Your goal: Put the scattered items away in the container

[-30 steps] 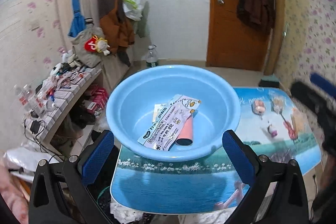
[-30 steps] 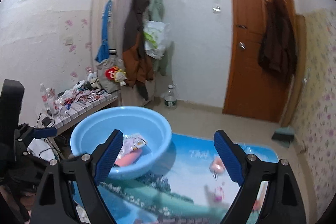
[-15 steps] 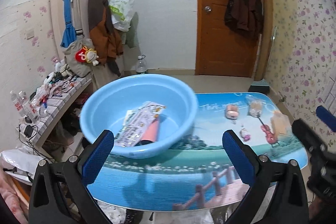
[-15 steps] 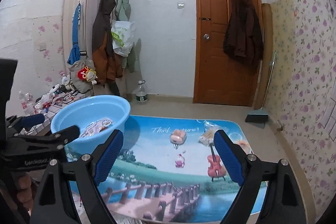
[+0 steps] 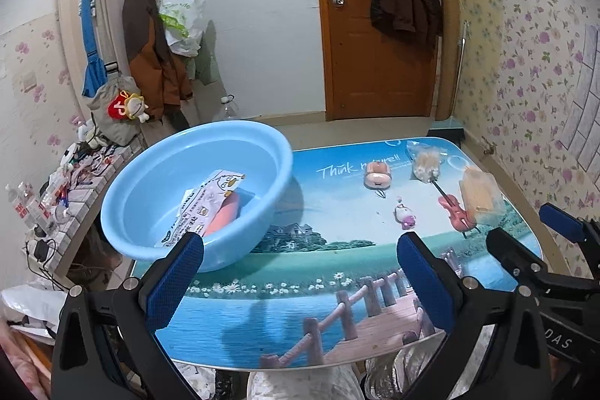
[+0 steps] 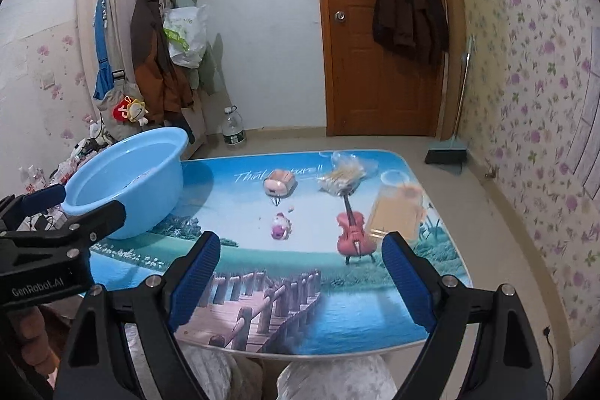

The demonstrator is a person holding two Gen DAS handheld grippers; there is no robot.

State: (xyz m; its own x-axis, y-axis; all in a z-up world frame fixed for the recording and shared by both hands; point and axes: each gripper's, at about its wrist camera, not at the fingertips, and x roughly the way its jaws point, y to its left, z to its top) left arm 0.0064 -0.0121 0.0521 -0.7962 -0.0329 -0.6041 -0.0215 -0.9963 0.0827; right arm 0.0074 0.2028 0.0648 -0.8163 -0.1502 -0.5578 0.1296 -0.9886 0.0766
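A light blue basin stands at the table's left end. It holds a printed packet and an orange-red tube. On the picture-printed table lie a small pink toy, a clear bag of cotton swabs and a clear box with orange contents. My left gripper is open and empty above the table's near edge. My right gripper is open and empty, near the table's front right.
A low shelf cluttered with small items stands left of the table. A water bottle is on the floor by the wardrobe. A broom and dustpan lean at the right wall. The wooden door is shut.
Both grippers have pulled back and swung to the right. The basin has shifted left in both views and more of the table's right side now shows.
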